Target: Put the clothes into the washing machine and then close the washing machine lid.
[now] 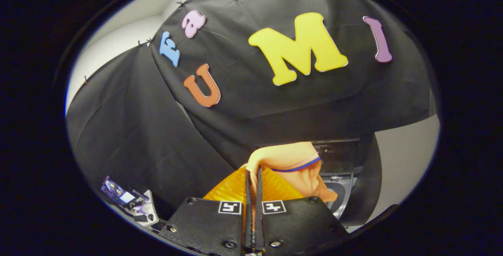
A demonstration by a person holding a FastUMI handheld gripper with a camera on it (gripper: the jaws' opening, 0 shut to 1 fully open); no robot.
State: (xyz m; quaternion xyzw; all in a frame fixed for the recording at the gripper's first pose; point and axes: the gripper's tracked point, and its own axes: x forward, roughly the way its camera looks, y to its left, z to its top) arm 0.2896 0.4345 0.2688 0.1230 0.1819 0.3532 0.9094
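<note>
The booth's black cloth wall (pixel 243 103) spreads across the scene from nine o'clock round to three, with a pale wall (pixel 118 40) showing past its pinned edge at about ten o'clock and a second pale surface (pixel 408 158) at four o'clock. Low down, at about five o'clock from the fingers, stands the washing machine (pixel 340 169), dark and glossy, its curved opening partly visible just beyond the clothes; whether its lid is up cannot be made out. Hanging in front of the machine, at twelve o'clock from the fingertips, is the orange garment (pixel 290 161), a soft, pale-orange fold with a thin blue trim line, and below it a deeper orange ribbed part lying against the finger bases. The gripper (pixel 254 177) holds its two fingers (pixel 248 209) close together and nearly parallel, clamped on a pinch of the orange cloth, which runs down the narrow gap between them and bunches above their tips. Far off at eight o'clock, near the foot of the cloth wall, sits a small clutter of purple-and-white items (pixel 129 203), too small to identify.
</note>
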